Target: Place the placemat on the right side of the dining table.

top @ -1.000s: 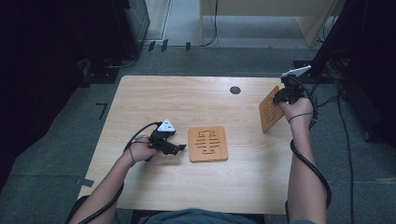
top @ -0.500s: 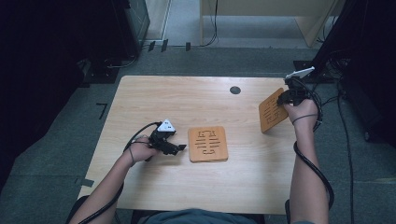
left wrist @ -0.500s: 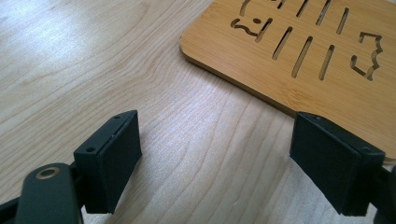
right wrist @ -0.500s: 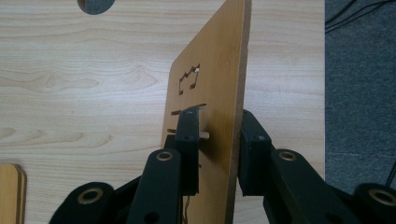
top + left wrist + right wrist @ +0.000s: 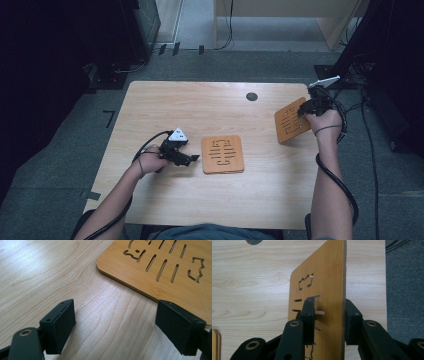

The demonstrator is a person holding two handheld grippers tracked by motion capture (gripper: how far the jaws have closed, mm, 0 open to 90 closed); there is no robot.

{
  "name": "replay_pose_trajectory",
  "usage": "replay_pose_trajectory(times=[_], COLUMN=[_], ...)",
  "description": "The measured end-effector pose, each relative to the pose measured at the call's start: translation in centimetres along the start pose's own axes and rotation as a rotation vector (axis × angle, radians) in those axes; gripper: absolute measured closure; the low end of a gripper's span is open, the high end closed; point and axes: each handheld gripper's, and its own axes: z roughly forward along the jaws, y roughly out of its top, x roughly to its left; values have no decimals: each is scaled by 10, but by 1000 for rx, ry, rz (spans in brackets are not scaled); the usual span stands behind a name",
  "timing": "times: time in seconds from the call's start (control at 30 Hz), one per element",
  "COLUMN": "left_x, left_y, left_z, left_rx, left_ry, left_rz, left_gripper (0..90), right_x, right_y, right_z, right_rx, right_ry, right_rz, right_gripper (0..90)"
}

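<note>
Standing on edge between the jaws of the right gripper (image 5: 329, 322) is a slotted bamboo trivet (image 5: 322, 297), tilted upright over the far right part of the wooden table (image 5: 165, 105). In the right gripper view the left pad is lying against the trivet's slotted face, while the right pad is sitting just clear of the back, a sliver of a gap showing, so the jaws have just been opening and the grip is loosening with the trivet between them. The same view is showing the crown-shaped cutout above the pads and the round dark cable hole (image 5: 254, 241) at the far edge.

Over at the left gripper (image 5: 125, 327), the jaws are spread wide with bare tabletop between them, grasping nothing. A small stack of matching trivets (image 5: 160, 270) is lying flat just beyond the right-hand jaw, its near edge almost at that pad; I cannot tell whether they touch.

The high view is giving the layout: the stack at the table's middle, the left gripper (image 5: 191, 158) just beside it, the right gripper (image 5: 303, 111) well apart with the tilted trivet (image 5: 290, 122).
</note>
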Motion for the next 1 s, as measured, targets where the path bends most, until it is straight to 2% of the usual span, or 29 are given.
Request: replay_pose_trajectory(times=[1.0], left_x=[0], left_y=[0], left_z=[0], left_rx=[-2], left_ry=[-1], left_rz=[3], left_gripper=[155], right_x=[-10], right_y=[-4], right_z=[17], right_rx=[21], right_ry=[25], right_rz=[27], right_gripper=[591])
